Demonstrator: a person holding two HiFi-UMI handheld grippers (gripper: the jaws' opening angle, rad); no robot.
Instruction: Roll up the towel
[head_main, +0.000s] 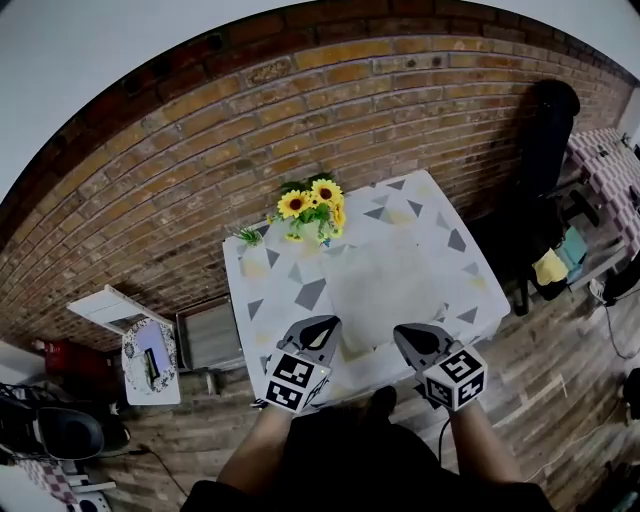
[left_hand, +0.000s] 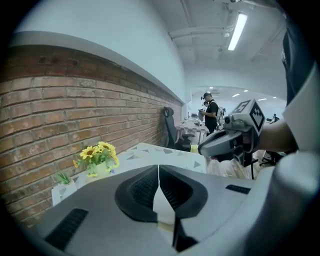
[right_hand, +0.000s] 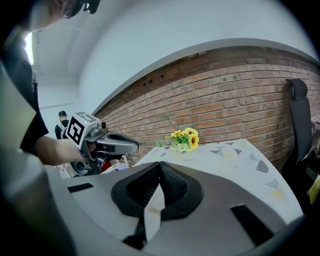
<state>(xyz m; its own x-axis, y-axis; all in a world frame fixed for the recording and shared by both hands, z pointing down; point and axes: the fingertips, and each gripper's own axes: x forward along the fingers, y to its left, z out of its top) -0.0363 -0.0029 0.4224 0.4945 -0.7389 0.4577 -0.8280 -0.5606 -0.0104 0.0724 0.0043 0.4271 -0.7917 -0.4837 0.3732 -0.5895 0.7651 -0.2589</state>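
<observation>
A small green plant (head_main: 248, 236) sits at the far left corner of the counter (head_main: 290, 290). Beside it a pale vase (left_hand: 101, 170) holds sunflowers (head_main: 312, 205). The towel (head_main: 385, 285) lies flat mid-counter, unrolled. At the near edge the left tool (head_main: 322, 325) and right tool (head_main: 405, 335) are both closed tight on nothing. Both gripper views catch a person (left_hand: 210, 112) standing far down the room, whom the head view misses.
</observation>
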